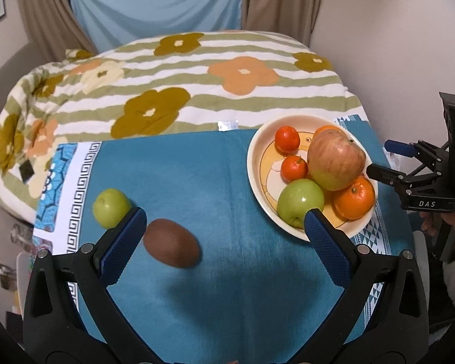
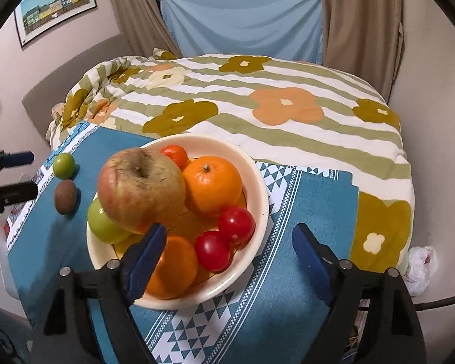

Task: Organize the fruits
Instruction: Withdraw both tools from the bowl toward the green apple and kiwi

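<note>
A cream bowl (image 1: 251,163) (image 2: 259,182) on the blue cloth (image 1: 227,288) holds a large red-yellow apple (image 1: 335,160) (image 2: 142,188), a green apple (image 1: 300,200), oranges (image 2: 212,182) and two red tomatoes (image 2: 236,223). Left of the bowl lie a brown kiwi (image 1: 171,242) (image 2: 65,195) and a small green fruit (image 1: 110,207) (image 2: 64,166). My left gripper (image 1: 224,221) is open above the cloth; the kiwi lies beside its left finger, untouched. My right gripper (image 2: 230,233) hangs open over the bowl's near side, holding nothing.
The cloth lies on a bed with a striped, flowered blanket (image 1: 197,91). Walls and curtains stand close behind and to the right. A crumpled white bag (image 2: 421,264) lies off the bed's right edge. A person's hand (image 1: 449,224) holds the right gripper.
</note>
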